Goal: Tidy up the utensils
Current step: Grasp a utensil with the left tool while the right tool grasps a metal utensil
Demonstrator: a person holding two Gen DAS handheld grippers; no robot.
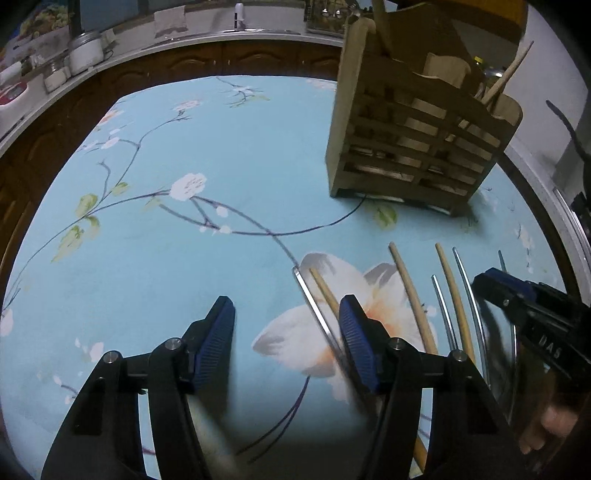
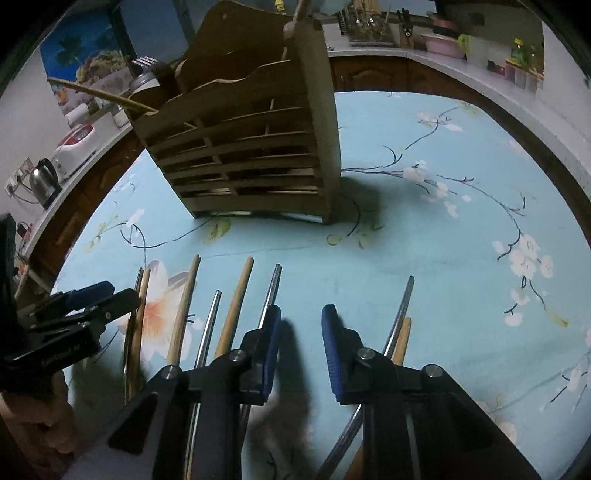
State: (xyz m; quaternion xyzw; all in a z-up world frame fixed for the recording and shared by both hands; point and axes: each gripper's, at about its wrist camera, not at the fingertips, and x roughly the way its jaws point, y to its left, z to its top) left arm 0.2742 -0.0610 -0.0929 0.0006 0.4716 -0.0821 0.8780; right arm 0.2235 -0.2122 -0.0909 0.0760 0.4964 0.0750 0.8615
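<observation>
A wooden slatted utensil holder (image 1: 417, 144) stands on the blue floral tablecloth; it also shows in the right wrist view (image 2: 255, 155), with a wooden stick leaning out of it. Several wooden and metal utensil handles (image 1: 413, 299) lie side by side on the cloth in front of it, also in the right wrist view (image 2: 236, 306). My left gripper (image 1: 286, 325) is open and empty, just left of the row. My right gripper (image 2: 299, 325) is open and empty above the handles, one metal handle (image 2: 400, 314) to its right. Each gripper shows in the other's view, the right gripper (image 1: 524, 310) and the left (image 2: 85, 306).
The tablecloth (image 1: 184, 258) covers a round table. Kitchen counters with jars (image 1: 85, 51), a kettle (image 2: 44, 181) and a dish rack (image 2: 369, 26) run behind it, above dark wooden cabinets.
</observation>
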